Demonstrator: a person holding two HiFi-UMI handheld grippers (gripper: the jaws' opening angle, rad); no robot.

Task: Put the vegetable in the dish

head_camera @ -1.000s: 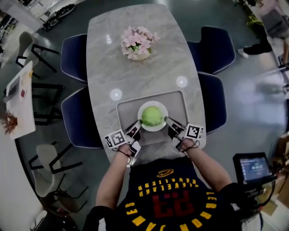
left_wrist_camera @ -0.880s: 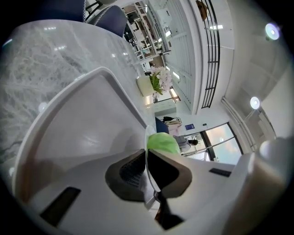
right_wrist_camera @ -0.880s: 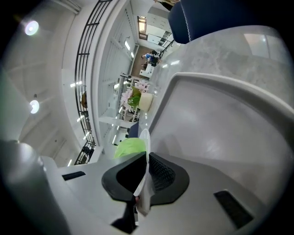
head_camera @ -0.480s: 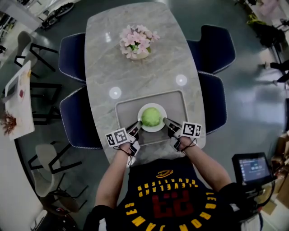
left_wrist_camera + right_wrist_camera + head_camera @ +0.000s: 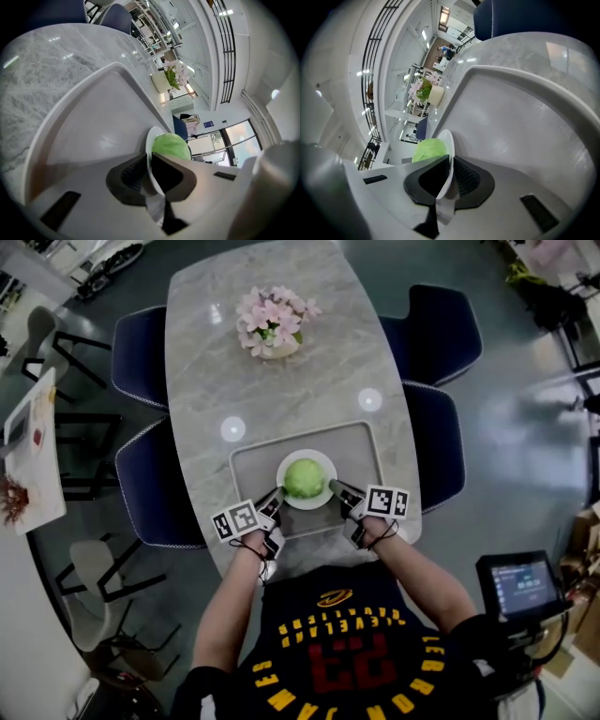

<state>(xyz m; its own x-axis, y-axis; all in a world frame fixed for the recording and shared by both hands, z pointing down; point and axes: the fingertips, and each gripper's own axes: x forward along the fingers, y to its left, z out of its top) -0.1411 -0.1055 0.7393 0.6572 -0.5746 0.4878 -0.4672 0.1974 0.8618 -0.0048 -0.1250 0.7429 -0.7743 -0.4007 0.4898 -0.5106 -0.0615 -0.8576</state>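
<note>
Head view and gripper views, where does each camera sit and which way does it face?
Head view: on the person's head, looking steeply down at the table; forearms, left gripper and right gripper show.
Left gripper view: on the left gripper, along its jaws, shut on the dish rim.
Right gripper view: likewise, on the dish's opposite rim.
Both gripper views share the vegetable.

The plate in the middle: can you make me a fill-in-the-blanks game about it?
1. The vegetable on the white plate is coloured ____.
2. Below the plate is a gray ____.
3. The left gripper and right gripper both have their fingers shut on the ____.
4. The vase holds pink ____.

Missing words: green; tray; plate; flowers.
</note>
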